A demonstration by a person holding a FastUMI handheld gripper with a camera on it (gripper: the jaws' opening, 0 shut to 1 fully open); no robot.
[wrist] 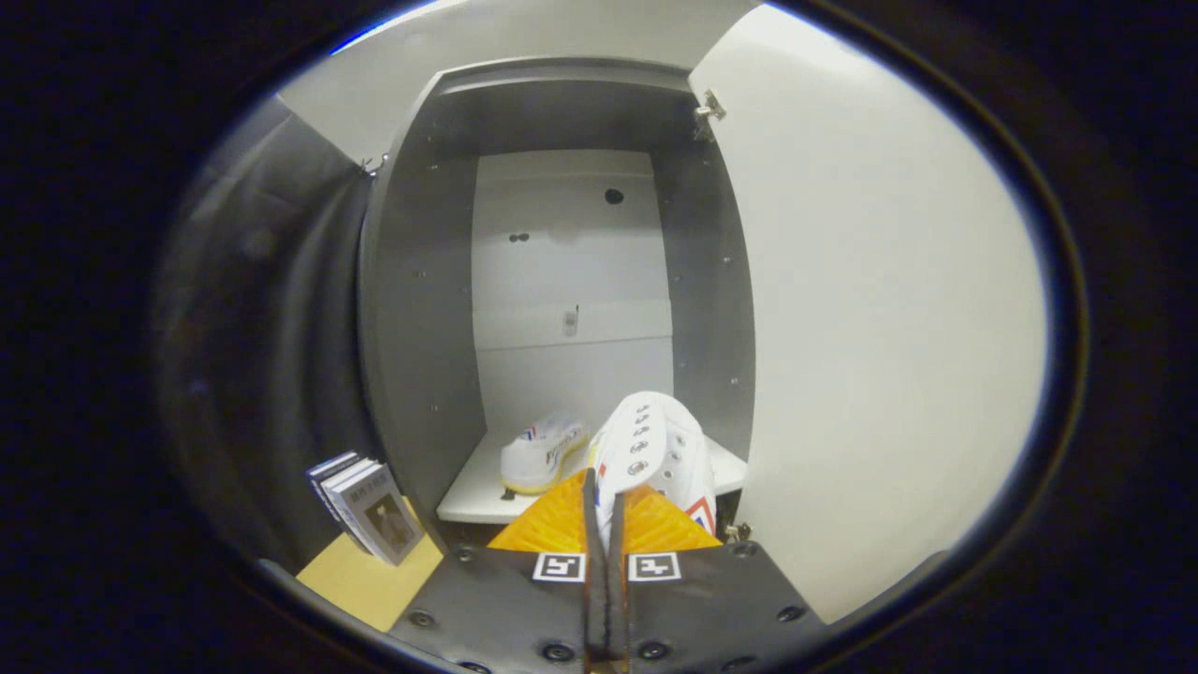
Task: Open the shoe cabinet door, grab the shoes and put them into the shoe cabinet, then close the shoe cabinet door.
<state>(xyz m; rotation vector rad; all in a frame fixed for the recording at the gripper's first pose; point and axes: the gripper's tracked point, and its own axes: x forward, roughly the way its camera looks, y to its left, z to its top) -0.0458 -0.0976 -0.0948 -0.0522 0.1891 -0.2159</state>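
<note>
The claw (606, 510) is squeezed tight on a white shoe (655, 459). Its two fingers are almost together, and they pinch the thin edge of the shoe near its opening. The shoe hangs just in front of the fingers, with its toe pointing into the shoe cabinet (421, 309).

The cabinet door (880, 328) is wide open on the right. Inside, another white shoe (541, 452) already sits on the bottom shelf (468, 496), to the left of the held one. Some books (367, 505) stand on the desk (365, 582) beside the cabinet.

The shoe looks light and soft, like cloth, with a bendy rubber bottom. It can sag or swing when held by one edge, so I think a firm pinch on the edge by the lace holes is a good spot.

The claw points straight at the open cabinet, low down near the shelf. I think the shoe is nearly ready to be set down next to its twin.
</note>
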